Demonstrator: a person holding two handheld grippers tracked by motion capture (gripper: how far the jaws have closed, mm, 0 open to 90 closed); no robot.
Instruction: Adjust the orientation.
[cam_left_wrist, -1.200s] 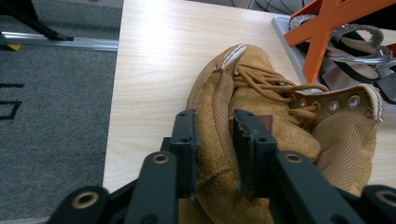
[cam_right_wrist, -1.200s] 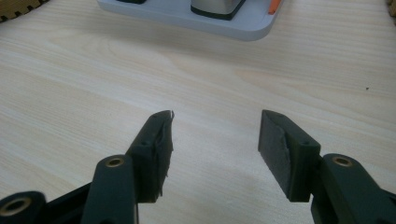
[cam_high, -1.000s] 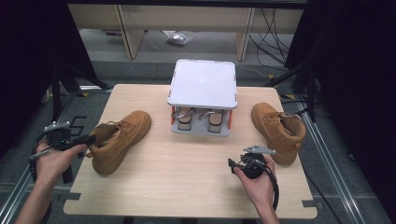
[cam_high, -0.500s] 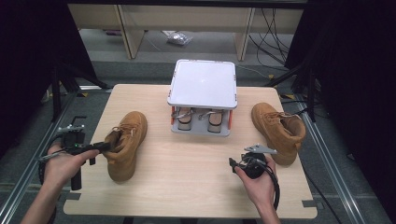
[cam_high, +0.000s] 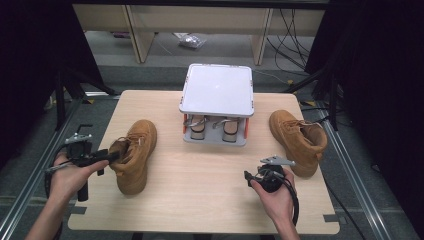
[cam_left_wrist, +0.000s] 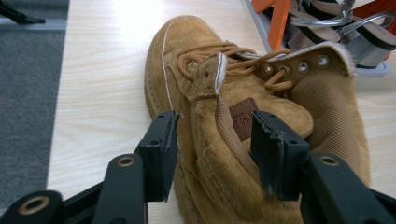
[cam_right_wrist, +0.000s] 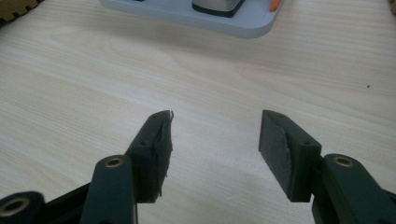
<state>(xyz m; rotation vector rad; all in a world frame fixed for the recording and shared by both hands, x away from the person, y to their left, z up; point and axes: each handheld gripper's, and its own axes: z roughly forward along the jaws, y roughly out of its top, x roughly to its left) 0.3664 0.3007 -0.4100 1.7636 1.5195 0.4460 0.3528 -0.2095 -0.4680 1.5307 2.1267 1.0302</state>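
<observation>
So we've got the tan suede boot (cam_high: 134, 156) sitting near the left edge of the counter (cam_high: 210, 200), toe pointing toward the far side, heel toward us. Our left gripper (cam_high: 102, 156) is right at the heel collar, and its fingers (cam_left_wrist: 156, 156) have just been opening: they're spread now, with the padded collar and tongue between them but nothing pinched. Our right gripper (cam_high: 255, 177) hangs over bare counter near the front right, fingers (cam_right_wrist: 154, 154) spread, nothing between them.

Handling-wise, we reckon this boot is on the heavy side with a stiff sole, but the upper is soft and floppy. The collar folds easily, so a grip there will squish and let the boot swing. The suede looks grippy, at least. Probably best to bite the heel counter low down, where it's firmer. The matching boot (cam_high: 299, 140) waits near the right edge, beside the shoe rack (cam_high: 217, 90) at the far middle.
</observation>
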